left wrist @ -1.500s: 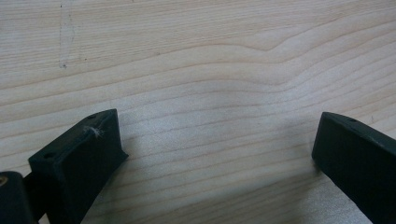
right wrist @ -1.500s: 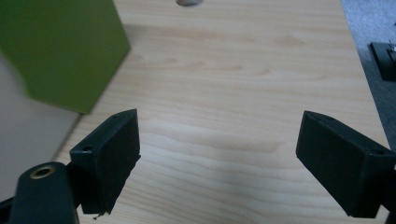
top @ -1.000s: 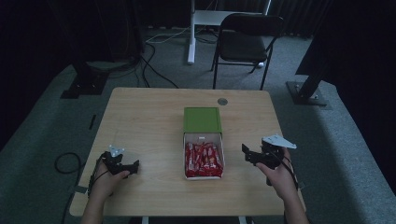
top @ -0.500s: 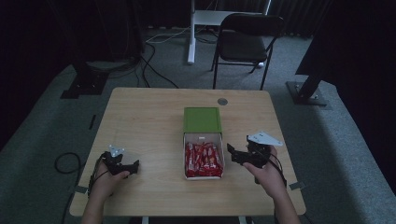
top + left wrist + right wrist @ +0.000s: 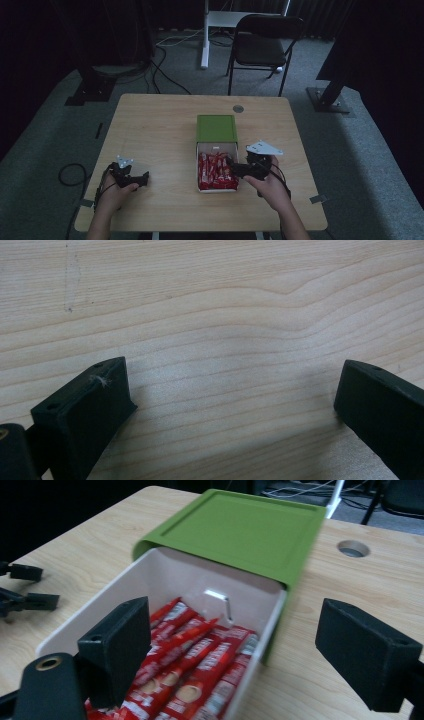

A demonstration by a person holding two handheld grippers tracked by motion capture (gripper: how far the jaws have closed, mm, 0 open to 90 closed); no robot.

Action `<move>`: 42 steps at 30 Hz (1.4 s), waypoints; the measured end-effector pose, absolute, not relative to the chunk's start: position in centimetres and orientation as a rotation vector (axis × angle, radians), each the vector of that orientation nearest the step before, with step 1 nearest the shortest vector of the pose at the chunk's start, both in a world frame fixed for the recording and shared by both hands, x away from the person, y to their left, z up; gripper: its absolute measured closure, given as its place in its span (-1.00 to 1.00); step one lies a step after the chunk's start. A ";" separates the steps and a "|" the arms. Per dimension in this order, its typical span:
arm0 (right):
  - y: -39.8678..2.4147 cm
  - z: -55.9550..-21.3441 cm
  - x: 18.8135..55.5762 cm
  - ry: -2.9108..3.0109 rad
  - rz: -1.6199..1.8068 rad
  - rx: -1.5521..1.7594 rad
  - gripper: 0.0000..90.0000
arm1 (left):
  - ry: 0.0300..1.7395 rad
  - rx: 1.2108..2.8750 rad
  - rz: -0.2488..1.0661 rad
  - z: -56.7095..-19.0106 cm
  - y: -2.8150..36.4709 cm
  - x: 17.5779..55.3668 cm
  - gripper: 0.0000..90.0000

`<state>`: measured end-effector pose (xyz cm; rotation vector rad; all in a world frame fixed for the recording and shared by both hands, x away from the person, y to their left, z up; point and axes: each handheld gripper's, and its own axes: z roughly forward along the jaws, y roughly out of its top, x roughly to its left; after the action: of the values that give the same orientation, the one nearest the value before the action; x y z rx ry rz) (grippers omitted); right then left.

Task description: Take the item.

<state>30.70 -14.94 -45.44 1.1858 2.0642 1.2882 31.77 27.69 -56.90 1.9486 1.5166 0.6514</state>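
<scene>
While its jaws stand wide apart and hold nothing, the right gripper point(image 5: 234, 169) hangs at the right edge of the white drawer point(image 5: 217, 148), one jaw over the red sachets point(image 5: 192, 667) that fill it, the other over bare table point(image 5: 155, 130) beside it. That drawer is pulled partway out of its green case point(image 5: 239, 530), near the middle of the table. Over by the left front edge, well apart from the drawer, the left gripper point(image 5: 141, 179) is likewise spread wide and empty, low over bare wood. A round hole point(image 5: 238, 108) lies beyond the case.
</scene>
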 end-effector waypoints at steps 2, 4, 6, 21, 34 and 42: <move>-14.3 -45.5 30.7 2.075 1.290 1.176 -0.68 | 1.516 1.949 0.651 -56.9 27.7 31.8 -0.95; -13.7 -45.6 30.6 2.085 1.291 1.170 -0.68 | 1.516 1.949 0.651 -56.9 27.7 31.8 -0.95; -13.2 -45.8 30.6 2.095 1.292 1.164 -0.68 | 1.516 1.948 0.651 -56.9 27.7 31.8 -0.95; -9.9 -47.7 30.2 2.170 1.287 1.177 -0.62 | 1.516 1.948 0.651 -56.9 27.7 31.8 -0.95; -8.9 -49.0 29.9 2.206 1.201 1.164 -0.31 | 1.516 1.948 0.652 -56.9 27.7 31.8 -0.95; -8.6 -49.7 30.3 2.271 1.204 1.227 -0.07 | 1.516 1.948 0.652 -56.9 27.7 31.8 -0.95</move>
<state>30.31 -8.56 -49.73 1.2268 2.2714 1.2045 31.77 27.70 -56.90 1.9480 1.5162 0.6517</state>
